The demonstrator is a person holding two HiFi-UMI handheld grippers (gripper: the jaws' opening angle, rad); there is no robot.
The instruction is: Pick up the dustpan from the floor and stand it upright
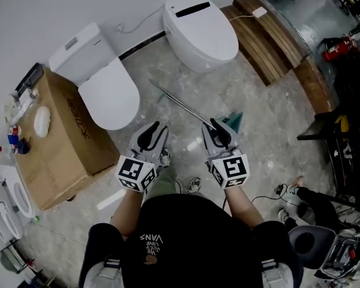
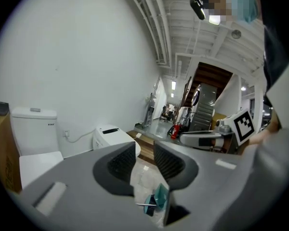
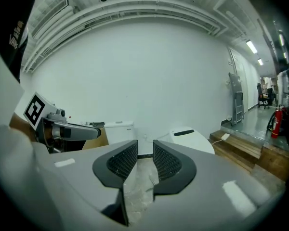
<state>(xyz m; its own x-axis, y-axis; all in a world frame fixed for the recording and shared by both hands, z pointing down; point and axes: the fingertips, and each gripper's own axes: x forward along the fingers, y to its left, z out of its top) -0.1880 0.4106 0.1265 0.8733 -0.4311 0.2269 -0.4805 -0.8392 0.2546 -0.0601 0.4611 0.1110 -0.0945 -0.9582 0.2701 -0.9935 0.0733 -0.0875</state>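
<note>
The left gripper (image 1: pixel 155 131) has its jaws a narrow gap apart, and its own view (image 2: pixel 144 163) shows only floor and a patch of teal through that gap; nothing is between the ribbed pads. The right gripper (image 1: pixel 219 131) is the same: a slim opening in its own view (image 3: pixel 144 160), with bare grey floor behind it and nothing held. In the head view both are held out side by side in front of the person, above the floor and pointing slightly down.

The dustpan (image 1: pixel 235 120) lies flat on the stone floor (image 1: pixel 270 119), its teal pan just beyond the tip of the right gripper and partly hidden by it. Its long metal handle (image 1: pixel 180 104) runs away across the floor towards the gap between the white toilet (image 1: pixel 105 89) and the tankless smart toilet (image 1: pixel 199 32). The left gripper view catches the pan low between its jaws (image 2: pixel 160 198), some way below them. A cardboard box (image 1: pixel 66 143) stands to the left, and wooden steps (image 1: pixel 270 38) lie to the far right.

As I judge it, the task has hardly begun. Neither gripper touches the dustpan, which is not yet picked up or raised. What remains is the whole job: come down to the handle or pan, close on it, lift it off the floor and set it upright. The right gripper looks the closer to the pan.
</note>
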